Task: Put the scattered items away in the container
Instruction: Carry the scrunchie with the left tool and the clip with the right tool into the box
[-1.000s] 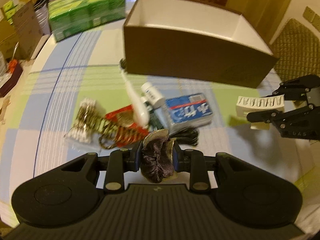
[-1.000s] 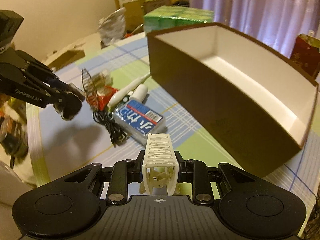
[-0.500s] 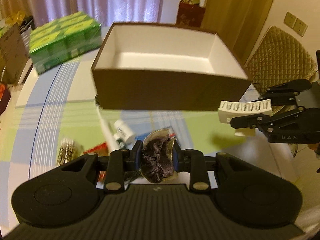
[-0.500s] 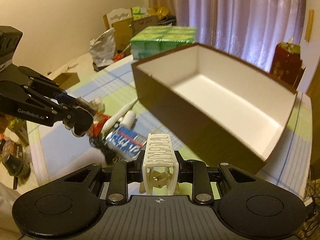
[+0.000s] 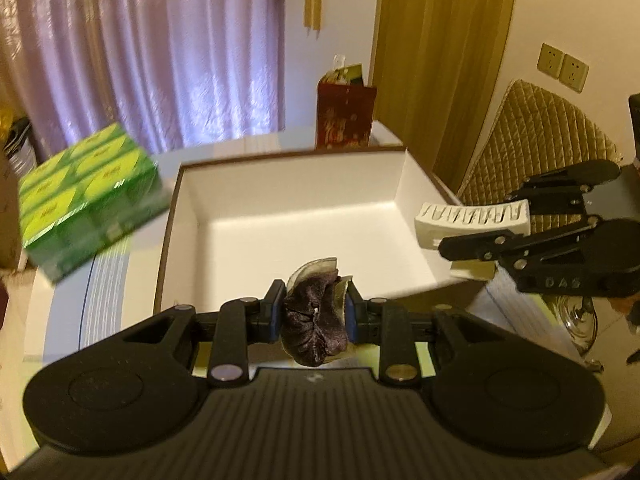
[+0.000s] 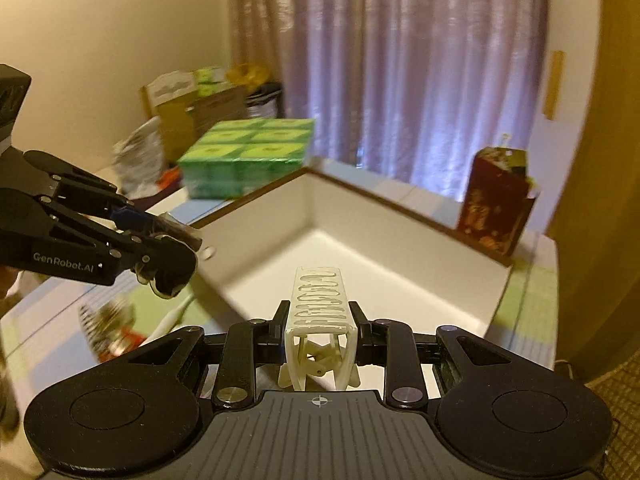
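**Both loads held over the box**

The left hand-held gripper was clamped on a dark scrunchie, pinched across the middle so the crumpled cloth bulged above and below the fingers. The grip looked chosen so the soft thing could not slip sideways. Ahead of that gripper and below it lay the box, brown outside, white inside and, as far as I could see, with nothing in it yet.

The right hand-held gripper was closed on a white clip, held by its two long sides with its toothed back pointing forward. Seen from the left, the clip hung just off the box's right wall, at about rim height. The box's open floor spread directly in front of the right gripper.

Each tool carried one item, I judged, so both could be dropped in a single trip. Both seemed raised above the rim so nothing would catch on the walls. To my eye, the scrunchie was past the near wall, while the clip sat closer to the edge and needed a little more reach inward.

Down to the left of the right gripper, more clutter waited on the surface, too blurred to tell apart. A green pack stood beyond the box.
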Motion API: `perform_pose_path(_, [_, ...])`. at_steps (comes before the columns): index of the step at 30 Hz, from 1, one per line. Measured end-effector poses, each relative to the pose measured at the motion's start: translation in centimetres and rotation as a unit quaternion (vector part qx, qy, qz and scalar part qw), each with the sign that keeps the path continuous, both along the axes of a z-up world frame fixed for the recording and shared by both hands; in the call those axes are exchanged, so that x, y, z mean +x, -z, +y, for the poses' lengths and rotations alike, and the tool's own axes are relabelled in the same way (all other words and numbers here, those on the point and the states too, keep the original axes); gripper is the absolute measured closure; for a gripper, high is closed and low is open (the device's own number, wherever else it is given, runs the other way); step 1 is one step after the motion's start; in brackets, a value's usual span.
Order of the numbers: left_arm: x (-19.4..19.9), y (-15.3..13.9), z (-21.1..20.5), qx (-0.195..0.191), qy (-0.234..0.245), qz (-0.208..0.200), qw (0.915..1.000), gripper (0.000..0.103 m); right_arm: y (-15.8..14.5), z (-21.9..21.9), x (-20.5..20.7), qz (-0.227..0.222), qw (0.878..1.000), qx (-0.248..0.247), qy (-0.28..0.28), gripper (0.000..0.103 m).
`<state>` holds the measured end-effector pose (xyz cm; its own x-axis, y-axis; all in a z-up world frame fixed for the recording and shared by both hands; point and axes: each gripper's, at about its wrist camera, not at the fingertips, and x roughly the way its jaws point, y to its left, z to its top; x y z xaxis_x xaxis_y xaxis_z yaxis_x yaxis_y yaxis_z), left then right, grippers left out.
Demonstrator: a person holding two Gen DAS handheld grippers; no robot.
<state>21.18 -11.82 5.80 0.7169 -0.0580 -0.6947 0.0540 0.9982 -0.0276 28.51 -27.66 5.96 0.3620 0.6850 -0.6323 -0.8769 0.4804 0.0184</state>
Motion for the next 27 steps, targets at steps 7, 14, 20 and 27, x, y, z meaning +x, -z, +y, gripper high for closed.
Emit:
perform_pose_path(7, [5.7,1.0,0.5,-0.011,0.016,0.011,0.9997,0.078,1.2,2.8,3.8,0.014,0.999,-0.016,0.046,0.073])
perform_pose_path(14, [10.5,4.4,1.9,-0.032,0.01,0.059,0.9977,0.078,4.7,5.2,7.2,0.084,0.992,-0.044,0.078,0.073])
perform_pose_path(20, [13.7,7.8,2.9,-0.038,-0.001,0.124,0.9915,0.078,6.5,6.8,9.3,0.114,0.986,-0.081,0.093,0.073])
perform_pose_path(27, [15.9,11.3,2.3,-0.053,-0.011,0.181,0.982,0.073,9.2,7.8,10.4,0.149,0.973,-0.123,0.125,0.073])
